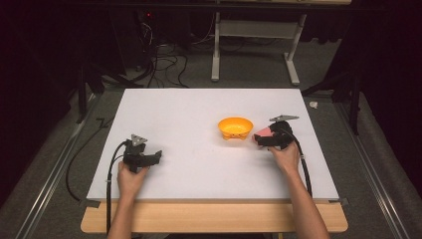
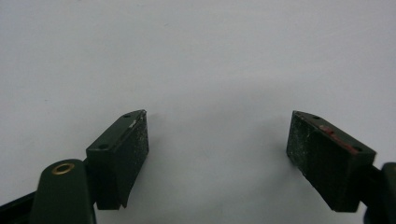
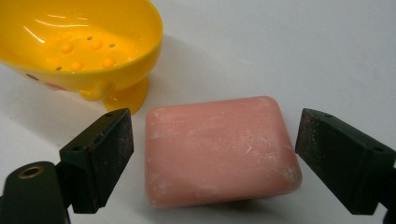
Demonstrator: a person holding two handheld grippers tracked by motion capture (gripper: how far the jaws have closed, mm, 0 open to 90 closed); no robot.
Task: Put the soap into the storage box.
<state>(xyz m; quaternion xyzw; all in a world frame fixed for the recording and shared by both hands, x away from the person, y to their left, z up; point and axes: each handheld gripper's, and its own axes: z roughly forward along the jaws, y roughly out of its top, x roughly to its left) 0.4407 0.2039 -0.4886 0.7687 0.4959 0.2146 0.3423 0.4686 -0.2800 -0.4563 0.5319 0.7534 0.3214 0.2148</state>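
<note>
Pink soap (image 3: 219, 149) lies between the released right tongs (image 3: 212, 156); left tongs (image 2: 217, 158) gape.

Left gripper (image 1: 158, 155) low near the front-left, jaws spread wide — nothing between them. Right gripper (image 1: 260, 140) farther forward on the right, jaws also apart. Both forearms come in from the near edge.

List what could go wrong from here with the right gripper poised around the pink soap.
1. The right gripper is open, its jaws either side of the pink soap bar with small gaps; closing off-centre could push or twist the bar rather than grip it.
2. The soap looks smooth with rounded edges, so it might slip out.
3. The yellow soap dish stands close by and could get knocked.
</note>
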